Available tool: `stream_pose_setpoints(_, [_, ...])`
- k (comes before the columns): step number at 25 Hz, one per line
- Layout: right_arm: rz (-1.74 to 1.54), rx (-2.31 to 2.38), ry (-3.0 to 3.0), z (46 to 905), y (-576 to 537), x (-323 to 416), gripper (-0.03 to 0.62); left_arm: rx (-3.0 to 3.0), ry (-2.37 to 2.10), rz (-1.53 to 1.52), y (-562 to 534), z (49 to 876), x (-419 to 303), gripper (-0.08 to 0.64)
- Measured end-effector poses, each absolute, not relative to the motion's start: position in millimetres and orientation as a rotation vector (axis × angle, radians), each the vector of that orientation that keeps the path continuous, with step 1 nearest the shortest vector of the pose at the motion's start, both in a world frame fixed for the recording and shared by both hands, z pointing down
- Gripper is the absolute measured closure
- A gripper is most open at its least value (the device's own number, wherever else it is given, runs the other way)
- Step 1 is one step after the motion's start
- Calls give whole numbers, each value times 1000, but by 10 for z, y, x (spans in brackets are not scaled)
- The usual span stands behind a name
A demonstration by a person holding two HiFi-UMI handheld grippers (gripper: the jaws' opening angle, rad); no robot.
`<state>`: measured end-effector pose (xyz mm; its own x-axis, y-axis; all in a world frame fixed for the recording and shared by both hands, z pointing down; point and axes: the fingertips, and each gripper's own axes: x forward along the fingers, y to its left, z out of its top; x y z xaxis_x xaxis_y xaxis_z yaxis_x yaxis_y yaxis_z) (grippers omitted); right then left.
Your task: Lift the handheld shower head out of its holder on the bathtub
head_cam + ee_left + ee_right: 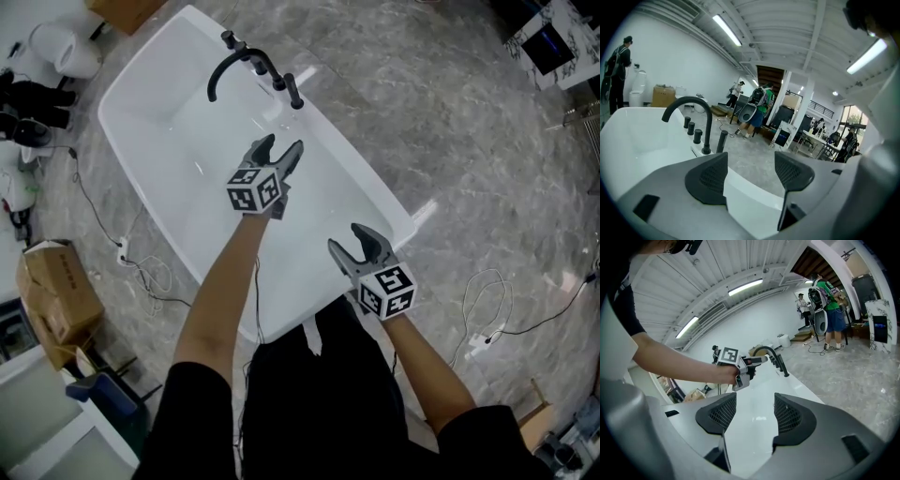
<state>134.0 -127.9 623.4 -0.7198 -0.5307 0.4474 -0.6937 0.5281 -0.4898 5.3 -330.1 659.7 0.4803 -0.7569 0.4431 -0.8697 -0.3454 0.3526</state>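
Note:
The handheld shower head point(294, 91) is a slim black stick standing upright in its holder on the white bathtub's rim point(375, 178), just right of the arched black spout point(230, 66). In the left gripper view the shower head point(721, 140) stands beside the spout's post point(707, 136), well ahead of the jaws. My left gripper point(281, 150) hovers over the tub's inside, open and empty, short of the shower head. My right gripper point(354, 246) hangs open and empty near the tub's near end. From the right gripper view, the left gripper point(754, 363) appears in front of the spout point(765, 350).
Black knobs point(691, 128) line the rim behind the spout. Cables point(487, 309) and a power strip lie on the marble floor at the right; cardboard boxes point(56, 295) stand at the left. People stand far off in the hall point(757, 110).

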Motion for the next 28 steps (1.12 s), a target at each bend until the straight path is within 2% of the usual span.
stream_pose_setpoints(9, [1002,1027,-2511,6399,-1283,1475,370,2223,-1335,333,-3739,6758,207,270])
stream_pose_setpoints(28, [1011,956,-2476,6753,-1251,1411,362,2188,-1437,407,-4453,7247,-92,270])
